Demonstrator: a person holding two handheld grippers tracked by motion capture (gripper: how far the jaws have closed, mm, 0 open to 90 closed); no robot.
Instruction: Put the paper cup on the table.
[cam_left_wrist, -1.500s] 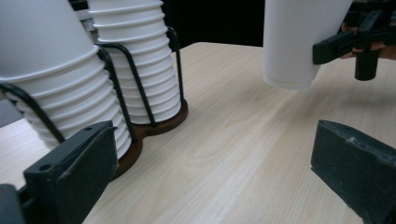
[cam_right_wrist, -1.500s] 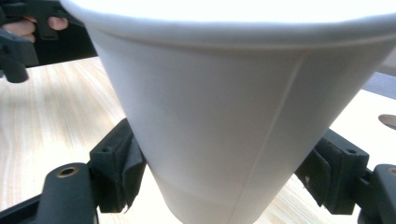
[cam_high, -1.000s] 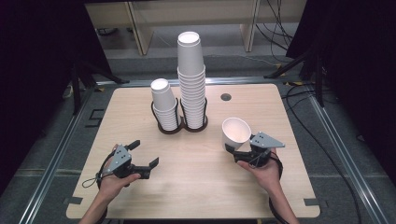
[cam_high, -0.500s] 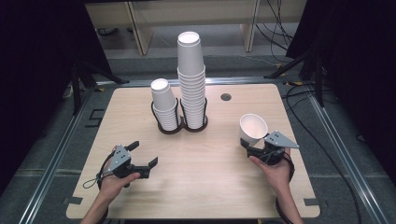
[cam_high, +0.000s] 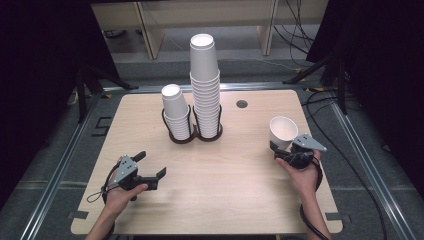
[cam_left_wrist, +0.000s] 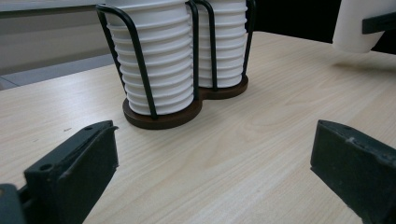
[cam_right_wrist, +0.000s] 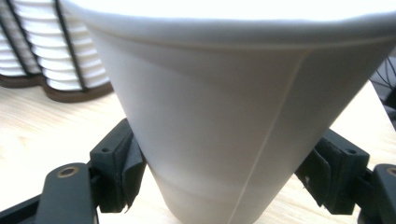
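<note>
My right gripper (cam_high: 283, 148) is shut on a white paper cup (cam_high: 282, 131) near the table's right edge, holding it mouth up just above the wood. Up close in the right gripper view, the cup (cam_right_wrist: 224, 112) sits between the two black jaws, pinched at its lower part. At the front left, my left gripper (cam_high: 150, 165) is open with nothing between its jaws. Two stacks of white cups stand in a black wire holder (cam_high: 192, 134) at the back middle: a short stack (cam_high: 175, 111) and a tall stack (cam_high: 205, 85). In the left gripper view, the holder (cam_left_wrist: 161, 114) stands ahead of the open jaws.
The wooden table (cam_high: 220, 195) has a small dark hole (cam_high: 242, 104) near its back right. A metal frame (cam_high: 65, 155) runs along the table's sides, with cables (cam_high: 325, 100) on the floor to the right.
My right gripper has carried the cup to the right, toward the table's right edge, and turned it more upright. The left gripper has stayed where it was.
</note>
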